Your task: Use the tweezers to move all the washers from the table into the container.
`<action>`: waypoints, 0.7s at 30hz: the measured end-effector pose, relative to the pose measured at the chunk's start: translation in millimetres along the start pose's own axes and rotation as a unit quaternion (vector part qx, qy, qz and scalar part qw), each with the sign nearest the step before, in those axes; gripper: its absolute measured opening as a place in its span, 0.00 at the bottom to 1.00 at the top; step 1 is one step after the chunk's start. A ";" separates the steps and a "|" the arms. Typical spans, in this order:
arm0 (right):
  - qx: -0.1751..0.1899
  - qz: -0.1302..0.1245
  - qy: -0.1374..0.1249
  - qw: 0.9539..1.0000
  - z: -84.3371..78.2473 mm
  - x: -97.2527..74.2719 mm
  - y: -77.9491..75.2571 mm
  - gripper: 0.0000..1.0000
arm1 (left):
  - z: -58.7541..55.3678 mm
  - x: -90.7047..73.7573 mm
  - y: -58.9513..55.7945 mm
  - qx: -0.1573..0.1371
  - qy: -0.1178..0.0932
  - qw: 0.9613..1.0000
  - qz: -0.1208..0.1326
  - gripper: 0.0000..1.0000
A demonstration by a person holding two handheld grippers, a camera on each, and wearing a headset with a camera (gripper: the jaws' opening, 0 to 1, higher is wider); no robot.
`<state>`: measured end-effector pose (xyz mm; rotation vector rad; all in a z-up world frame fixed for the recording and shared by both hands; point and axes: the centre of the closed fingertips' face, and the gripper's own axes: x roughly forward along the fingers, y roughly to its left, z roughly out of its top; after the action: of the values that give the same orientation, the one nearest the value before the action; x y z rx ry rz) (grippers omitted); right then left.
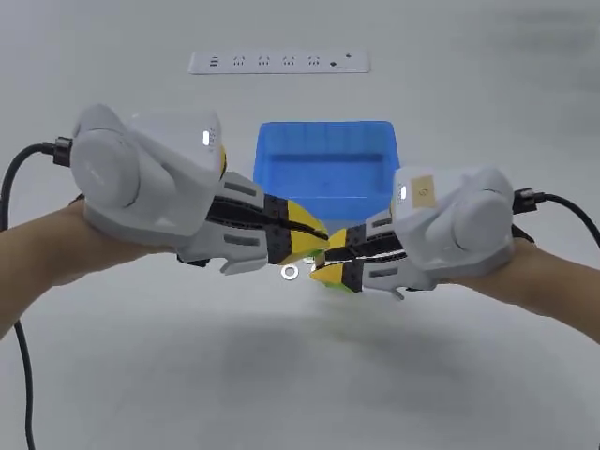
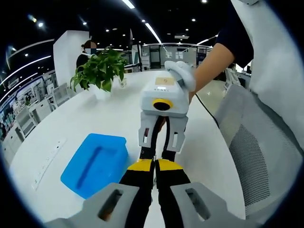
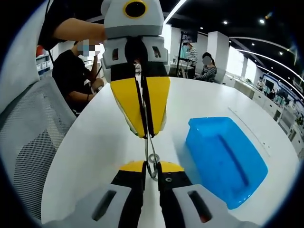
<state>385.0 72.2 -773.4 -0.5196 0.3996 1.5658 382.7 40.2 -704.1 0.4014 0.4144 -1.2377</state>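
Observation:
My two grippers meet tip to tip over the table in front of the blue container (image 1: 281, 159). The left gripper (image 1: 317, 234) comes in from the left with its yellow jaws shut on thin metal tweezers (image 3: 146, 145). In the right gripper view the tweezers run down from the left gripper (image 3: 145, 133) into the right gripper (image 3: 152, 172), whose jaws are closed on the other end. A silver washer (image 1: 290, 273) lies on the table just below the tips; a second one beside it is half hidden. The right gripper (image 1: 323, 265) enters from the right.
The blue container (image 3: 228, 156) is open-topped and looks empty. A white power strip (image 1: 278, 63) lies at the table's far side. A potted plant (image 2: 99, 71) stands further along the table, and a mesh chair (image 2: 256, 156) is beside it. People sit in the background.

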 end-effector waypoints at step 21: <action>-0.009 -0.002 -0.001 1.000 4.7 0.0 6.7 0.09 | -2.5 -9.4 -8.6 -0.040 0.008 0.999 0.008 0.30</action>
<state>377.9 74.3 -770.0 -0.5326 0.3832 1.5669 371.7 46.7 -702.1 0.3466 0.4721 -1.2001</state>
